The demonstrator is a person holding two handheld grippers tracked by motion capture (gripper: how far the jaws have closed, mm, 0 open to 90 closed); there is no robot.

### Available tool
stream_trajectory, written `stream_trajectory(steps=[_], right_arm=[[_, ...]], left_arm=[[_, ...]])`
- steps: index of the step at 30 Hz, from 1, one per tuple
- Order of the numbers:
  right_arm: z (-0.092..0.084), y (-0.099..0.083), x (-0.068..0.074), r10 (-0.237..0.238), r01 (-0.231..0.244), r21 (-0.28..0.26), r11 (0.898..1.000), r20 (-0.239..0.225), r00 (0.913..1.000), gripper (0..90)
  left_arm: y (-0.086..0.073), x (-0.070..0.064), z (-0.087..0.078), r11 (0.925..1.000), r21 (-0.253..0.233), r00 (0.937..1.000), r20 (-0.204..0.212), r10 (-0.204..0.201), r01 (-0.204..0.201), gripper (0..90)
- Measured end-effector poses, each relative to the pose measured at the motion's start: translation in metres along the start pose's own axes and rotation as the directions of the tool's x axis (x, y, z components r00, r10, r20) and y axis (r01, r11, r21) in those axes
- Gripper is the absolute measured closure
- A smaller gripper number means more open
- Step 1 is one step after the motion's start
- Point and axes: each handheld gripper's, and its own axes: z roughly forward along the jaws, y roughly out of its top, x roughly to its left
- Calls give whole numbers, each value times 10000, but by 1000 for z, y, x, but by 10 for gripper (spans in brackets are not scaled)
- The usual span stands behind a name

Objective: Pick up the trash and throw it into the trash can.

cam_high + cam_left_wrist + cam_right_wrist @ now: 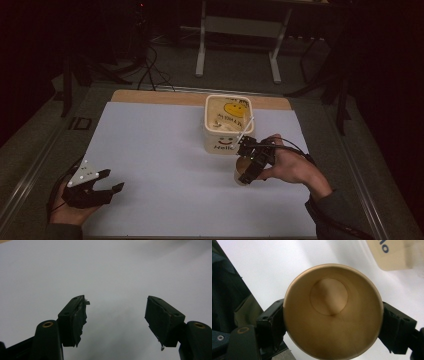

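The right tool (248, 165) clamps a brown paper cup (241, 175) between its two black jaws, one pad pressed to each side of the wall, just in front of a cream square tub (229, 125) on the white sheet (165, 165) that covers the counter (150, 96). The right gripper view looks straight down into the cup (332, 312): a round rim, a bare tan inside and a flat bottom with nothing in it, a fact the high view cannot give, since there the tool and the person's right hand (292, 167) cover most of the cup. At the near left corner of the sheet the left tool (107, 190) rests in the person's left hand (70, 210), its jaws spread wide with nothing between them; the left gripper view shows those jaws (116, 317) over bare white sheet, the pads ragged at their edges. The tub stands just beyond the cup, printed with a yellow smiling face and dark lettering that is too small to read in full, and a thin white handle leans across its rim. Whether anything lies in the tub is hard to make out. In the right gripper view only a corner of the tub (392, 255) is in frame, cut off at the top edge. Beyond the counter, cables and a pale metal stand (237, 40) fade into a dark room.
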Motion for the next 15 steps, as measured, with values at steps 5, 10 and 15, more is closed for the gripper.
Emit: stream_trajectory(steps=[5, 10, 15], right_arm=[[-10, 1, -1, -101, 101, -17, 9999, 110, 9999, 180], [-21, 3, -3, -149, 150, -36, 9999, 244, 9996, 180], [-33, 4, -7, -143, 145, -68, 9999, 360, 9993, 180]], left_arm=[[0, 0, 0, 10000, -14, 10000, 9, -8, 8, 334], [0, 0, 0, 10000, 3, 10000, 25, -7, 7, 334], [0, 0, 1, 10000, 16, 10000, 36, -14, 14, 333]])
